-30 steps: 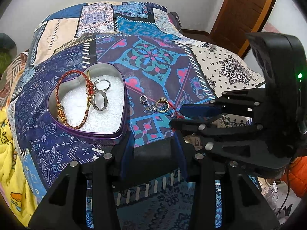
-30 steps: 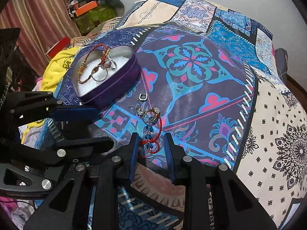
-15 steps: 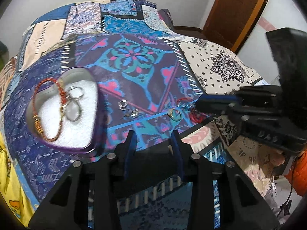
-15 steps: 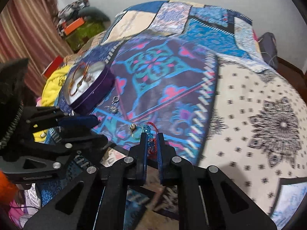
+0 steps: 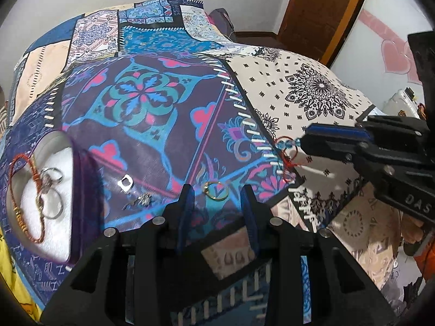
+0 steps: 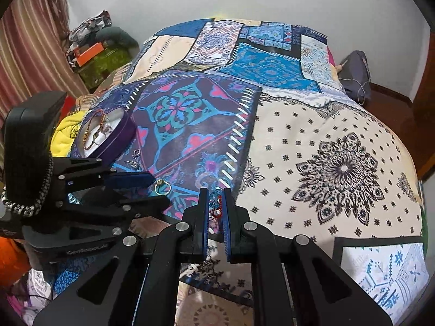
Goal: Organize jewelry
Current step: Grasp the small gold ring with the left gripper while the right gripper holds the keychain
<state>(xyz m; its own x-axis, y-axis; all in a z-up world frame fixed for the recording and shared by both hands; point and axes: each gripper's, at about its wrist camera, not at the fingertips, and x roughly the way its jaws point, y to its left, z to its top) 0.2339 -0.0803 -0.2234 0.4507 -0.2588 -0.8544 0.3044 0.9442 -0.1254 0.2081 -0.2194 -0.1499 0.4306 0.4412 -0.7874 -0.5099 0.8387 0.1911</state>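
Observation:
A purple heart-shaped tin (image 5: 78, 190) (image 6: 119, 141) sits at the left on the patchwork bedspread and holds a red-and-gold cord bracelet (image 5: 20, 212) and silver rings (image 5: 53, 203). My right gripper (image 6: 216, 195) is shut on a red cord bracelet with blue beads (image 6: 215, 203) (image 5: 286, 152), lifted off the cloth. My left gripper (image 5: 217, 193) is open, its fingers on either side of a gold ring (image 5: 216, 190) (image 6: 162, 188) lying on the bedspread. A silver ring (image 5: 126, 183) and a small silver piece (image 5: 140, 199) lie between the gold ring and the tin.
The patchwork bedspread (image 6: 339, 168) covers the whole bed. A wooden door (image 5: 320, 8) stands at the back right. A grey bag (image 6: 356, 73) lies at the far right edge of the bed; clutter and a striped curtain (image 6: 30, 51) are at the left.
My right gripper has closed on the beaded bracelet and carried it up and right, away from the gold ring. My left gripper has shifted right, from near the tin to around the gold ring.

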